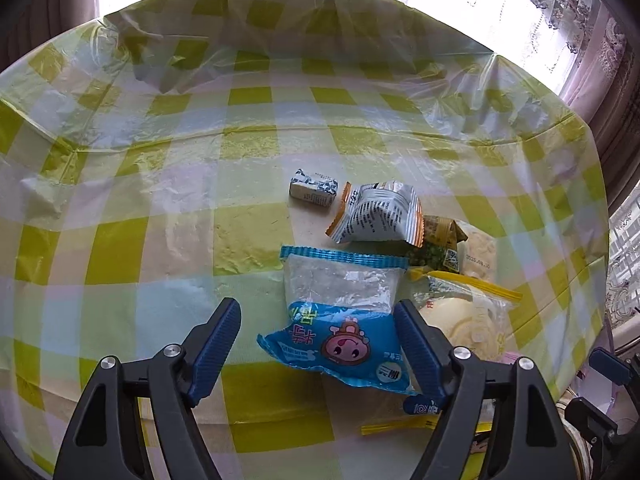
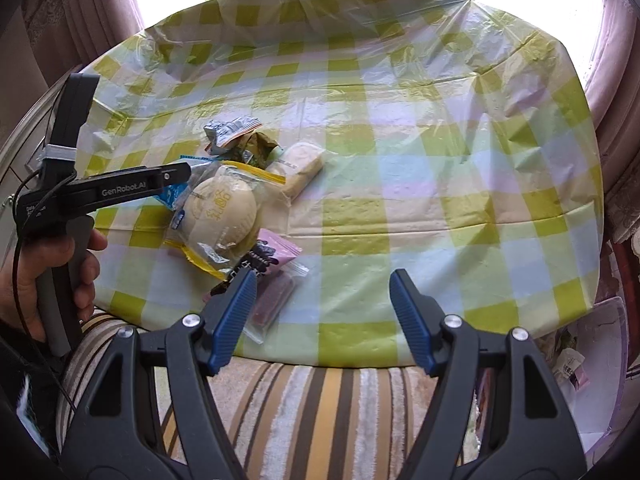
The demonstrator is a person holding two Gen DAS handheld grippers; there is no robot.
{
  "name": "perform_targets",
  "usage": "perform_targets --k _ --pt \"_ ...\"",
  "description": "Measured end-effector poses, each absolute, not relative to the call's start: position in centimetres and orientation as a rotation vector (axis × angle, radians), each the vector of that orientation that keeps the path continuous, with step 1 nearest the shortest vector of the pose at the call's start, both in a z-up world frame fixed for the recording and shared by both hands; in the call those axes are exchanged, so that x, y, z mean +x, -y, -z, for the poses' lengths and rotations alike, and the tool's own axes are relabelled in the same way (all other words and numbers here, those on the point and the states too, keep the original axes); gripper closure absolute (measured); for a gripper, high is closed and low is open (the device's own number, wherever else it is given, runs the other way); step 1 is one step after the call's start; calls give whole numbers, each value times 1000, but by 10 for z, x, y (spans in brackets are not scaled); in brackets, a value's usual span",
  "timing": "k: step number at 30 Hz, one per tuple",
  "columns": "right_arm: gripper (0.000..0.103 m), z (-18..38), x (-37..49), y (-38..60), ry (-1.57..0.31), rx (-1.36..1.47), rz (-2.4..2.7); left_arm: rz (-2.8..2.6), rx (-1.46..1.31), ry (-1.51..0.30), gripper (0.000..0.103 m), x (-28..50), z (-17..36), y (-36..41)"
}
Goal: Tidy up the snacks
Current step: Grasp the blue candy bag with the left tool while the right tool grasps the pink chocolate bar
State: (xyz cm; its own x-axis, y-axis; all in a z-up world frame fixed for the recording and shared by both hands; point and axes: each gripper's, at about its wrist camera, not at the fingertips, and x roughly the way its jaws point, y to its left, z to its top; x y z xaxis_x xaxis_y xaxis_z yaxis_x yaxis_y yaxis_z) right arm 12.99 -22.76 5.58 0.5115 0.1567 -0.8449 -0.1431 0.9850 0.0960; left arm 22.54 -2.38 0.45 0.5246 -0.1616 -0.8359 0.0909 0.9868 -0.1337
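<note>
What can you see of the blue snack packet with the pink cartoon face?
The blue snack packet is a soft plastic pouch: clear crinkled upper half showing pale contents, blue printed lower half with a pink cartoon face and white lettering, blue striped seal along the far edge. It lies flat on the checked tablecloth, sealed as far as shows. It sits between the fingers of the left gripper, whose right finger overlaps its edge; the jaws stand apart, not pressing. Its far right corner meets a yellow-zip bag.
</note>
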Motion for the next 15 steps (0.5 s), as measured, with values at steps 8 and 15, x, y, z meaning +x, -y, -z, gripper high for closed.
perform_targets --k 8,15 --pt "41 -40 140 191 -1064 -69 -244 150 -74 -1002 39 222 5 18" --pt "53 -27 149 178 -1112 -93 -257 94 -137 -976 40 218 5 -6"
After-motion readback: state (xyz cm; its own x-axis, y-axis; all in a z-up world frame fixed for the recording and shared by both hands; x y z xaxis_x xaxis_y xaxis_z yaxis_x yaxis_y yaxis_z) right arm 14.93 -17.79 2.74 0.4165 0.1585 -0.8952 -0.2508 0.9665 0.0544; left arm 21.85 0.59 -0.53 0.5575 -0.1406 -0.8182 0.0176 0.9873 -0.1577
